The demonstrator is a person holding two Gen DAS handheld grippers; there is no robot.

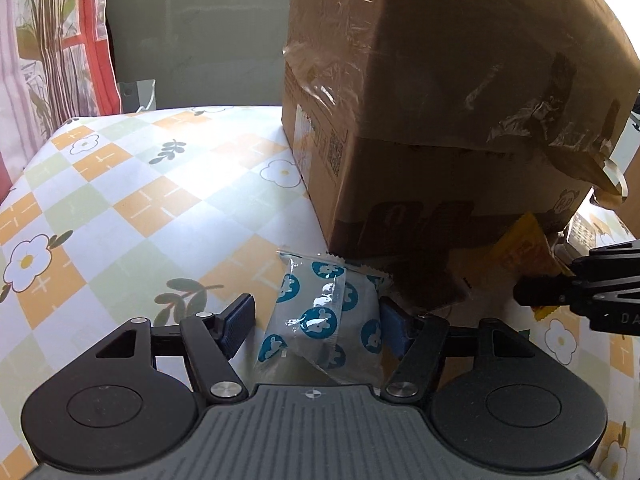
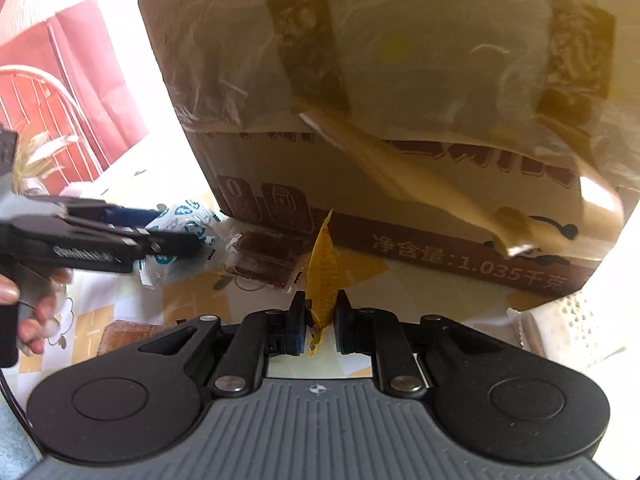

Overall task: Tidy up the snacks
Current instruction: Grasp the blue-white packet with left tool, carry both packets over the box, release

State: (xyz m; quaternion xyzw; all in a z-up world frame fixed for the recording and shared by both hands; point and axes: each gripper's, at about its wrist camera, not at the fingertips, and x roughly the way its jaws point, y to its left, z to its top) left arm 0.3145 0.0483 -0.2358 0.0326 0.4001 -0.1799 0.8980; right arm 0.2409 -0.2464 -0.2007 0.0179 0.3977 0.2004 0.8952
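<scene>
While the left gripper straddles the blue-dotted white packet on the tablecloth, jaws wide and not yet pinching, close squarely across its middle. Right gripper: nearly closed on the yellow sachet, edge-on beside the cardboard box. Right view alone shows a brown-filled clear packet (between both snacks).

A checked tablecloth — orange, pale green and white squares with daisies and leaf sprigs — covers the surface. Behind the tablecloth's far left corner hangs a red curtain, printed with tall grasses, and just beside it, past the cloth's far edge, a plain grey wall. At the tablecloth's right edge sits a white perforated basket.
</scene>
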